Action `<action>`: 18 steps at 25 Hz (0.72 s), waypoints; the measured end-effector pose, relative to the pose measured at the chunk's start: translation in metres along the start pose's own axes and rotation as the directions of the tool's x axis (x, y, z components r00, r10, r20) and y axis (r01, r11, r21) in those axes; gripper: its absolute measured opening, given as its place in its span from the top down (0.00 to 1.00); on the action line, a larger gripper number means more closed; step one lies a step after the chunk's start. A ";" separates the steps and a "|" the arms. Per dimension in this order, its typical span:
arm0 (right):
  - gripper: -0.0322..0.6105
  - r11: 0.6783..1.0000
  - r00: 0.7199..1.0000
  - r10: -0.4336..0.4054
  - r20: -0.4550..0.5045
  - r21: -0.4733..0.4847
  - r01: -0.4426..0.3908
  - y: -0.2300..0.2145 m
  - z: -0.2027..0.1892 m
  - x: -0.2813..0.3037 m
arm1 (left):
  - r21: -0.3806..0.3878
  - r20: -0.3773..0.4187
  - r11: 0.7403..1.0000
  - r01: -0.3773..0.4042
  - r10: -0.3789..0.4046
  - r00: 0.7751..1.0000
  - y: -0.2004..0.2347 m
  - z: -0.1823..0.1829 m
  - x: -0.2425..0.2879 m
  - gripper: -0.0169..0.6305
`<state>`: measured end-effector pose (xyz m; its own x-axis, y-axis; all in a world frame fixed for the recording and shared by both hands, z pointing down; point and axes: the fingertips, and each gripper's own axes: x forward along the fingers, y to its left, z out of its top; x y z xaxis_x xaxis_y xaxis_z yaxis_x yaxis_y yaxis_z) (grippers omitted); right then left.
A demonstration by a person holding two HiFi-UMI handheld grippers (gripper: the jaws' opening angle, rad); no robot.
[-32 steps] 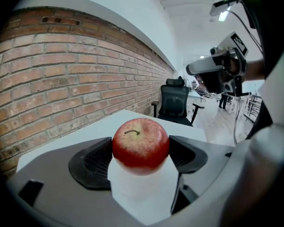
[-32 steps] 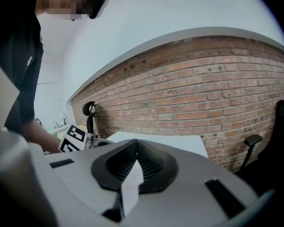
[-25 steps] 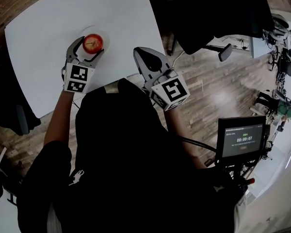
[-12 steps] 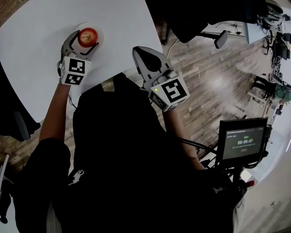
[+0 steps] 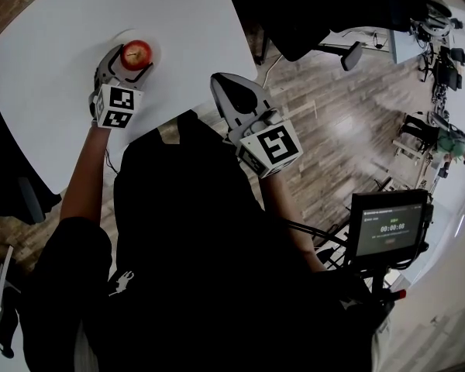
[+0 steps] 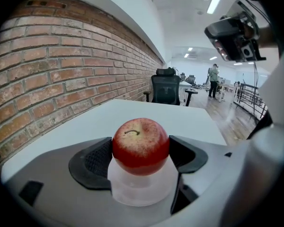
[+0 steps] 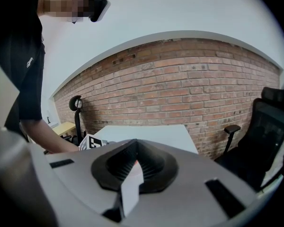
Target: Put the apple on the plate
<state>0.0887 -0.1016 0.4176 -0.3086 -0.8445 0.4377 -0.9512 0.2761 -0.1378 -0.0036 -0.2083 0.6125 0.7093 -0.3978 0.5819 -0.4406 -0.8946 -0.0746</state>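
A red apple (image 5: 136, 53) rests on a small white plate (image 5: 149, 46) near the white table's front edge. In the left gripper view the apple (image 6: 141, 145) sits upright, stem up, on the plate (image 6: 142, 193), and both black pads (image 6: 97, 161) press against its sides. My left gripper (image 5: 131, 60) is shut on the apple. My right gripper (image 5: 226, 90) hangs just off the table's near edge, over the person's body. Its jaws are shut together with nothing between them (image 7: 132, 167).
The white table (image 5: 70, 107) runs along a brick wall (image 6: 61, 56). Black office chairs (image 5: 318, 10) stand beyond the table's right corner on the wood floor. A monitor on a stand (image 5: 387, 227) is at the lower right. More desks and a person are far off.
The head camera has tilted, so everything sits higher and further left in view. My left gripper stays around the apple on the plate; my right gripper holds its place.
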 end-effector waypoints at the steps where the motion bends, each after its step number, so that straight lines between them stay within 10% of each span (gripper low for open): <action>1: 0.95 1.000 1.000 0.000 -0.001 0.001 0.000 0.000 0.000 0.000 | 0.004 -0.001 1.000 -0.008 0.008 1.000 0.001 -0.001 0.000 0.38; 18: 0.95 1.000 1.000 0.015 0.008 0.008 -0.016 0.006 0.001 -0.003 | 0.043 -0.005 0.994 -0.105 0.105 0.994 0.018 -0.018 0.000 0.38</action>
<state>0.0841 -0.0983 0.4148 -0.3233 -0.8436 0.4288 -0.9463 0.2857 -0.1514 -0.0214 -0.2204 0.6261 0.6560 -0.4888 0.5751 -0.4888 -0.8557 -0.1698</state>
